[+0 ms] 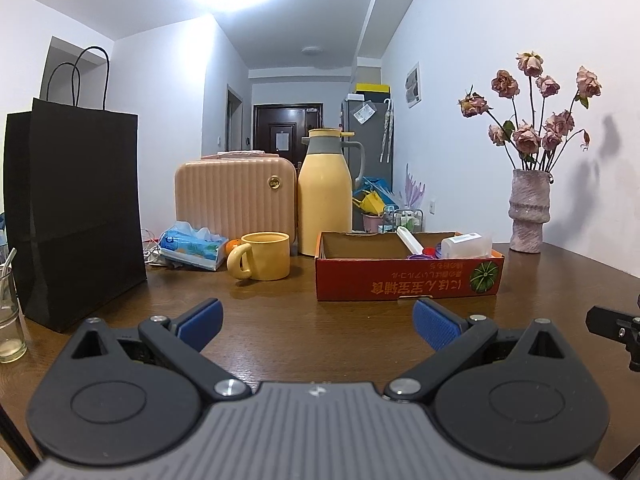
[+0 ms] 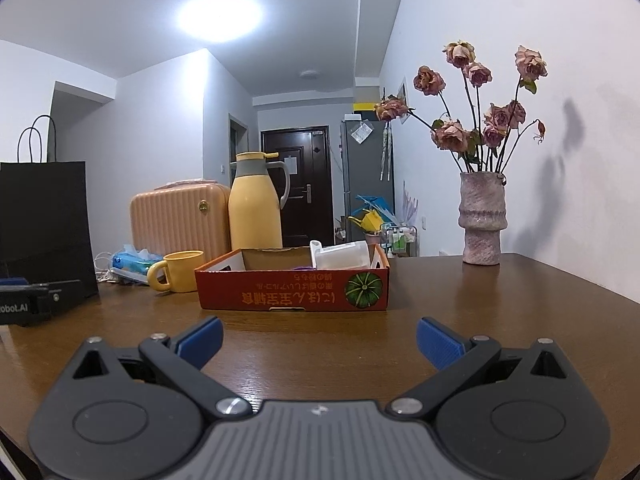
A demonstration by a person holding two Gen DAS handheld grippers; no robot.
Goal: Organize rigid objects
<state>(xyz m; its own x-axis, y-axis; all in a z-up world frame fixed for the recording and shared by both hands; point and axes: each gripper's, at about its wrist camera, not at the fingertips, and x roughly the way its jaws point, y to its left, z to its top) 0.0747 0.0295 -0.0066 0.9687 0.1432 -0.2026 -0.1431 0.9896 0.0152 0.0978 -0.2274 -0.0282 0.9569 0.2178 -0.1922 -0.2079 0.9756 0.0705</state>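
A shallow red cardboard box [image 1: 408, 280] [image 2: 292, 288] stands mid-table, holding a white container [image 1: 466, 245] [image 2: 340, 255], a white stick-like item [image 1: 410, 242] and small purple pieces [image 1: 418, 257]. Left of it sit a yellow mug [image 1: 264, 256] [image 2: 180, 271] and a yellow thermos jug [image 1: 326, 194] [image 2: 256, 202]. My left gripper [image 1: 318, 322] hovers low over the table in front of the box, open and empty. My right gripper [image 2: 320, 340] is likewise open and empty, short of the box's front wall. Each gripper's edge shows in the other's view.
A black paper bag [image 1: 76, 208] stands at the left, a glass [image 1: 10, 320] beside it. A pink ribbed case [image 1: 236, 200] and a tissue pack [image 1: 192, 248] lie behind the mug. A vase of dried roses [image 1: 528, 212] [image 2: 482, 220] stands by the right wall.
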